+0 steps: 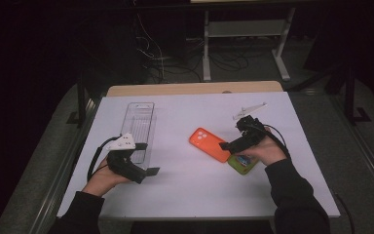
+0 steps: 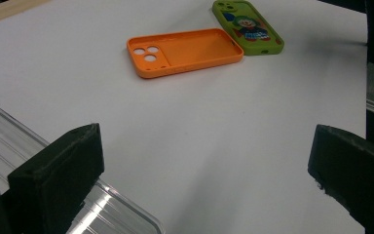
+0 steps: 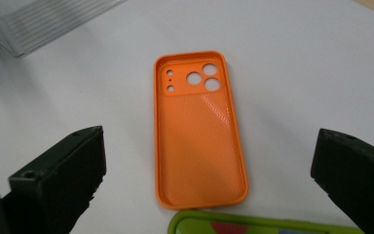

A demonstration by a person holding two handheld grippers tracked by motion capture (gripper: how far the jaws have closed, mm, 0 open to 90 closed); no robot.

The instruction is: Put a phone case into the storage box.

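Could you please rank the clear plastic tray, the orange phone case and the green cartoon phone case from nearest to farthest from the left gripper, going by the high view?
1. Clear plastic tray: right beside the left gripper, just above it.
2. Orange phone case: mid-table, off to the right.
3. Green cartoon phone case: farther right, under the right gripper.

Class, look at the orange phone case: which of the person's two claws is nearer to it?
Right. The right claw hangs open at the near end of the orange phone case. The left claw is off by the clear tray, bare table between it and the case.
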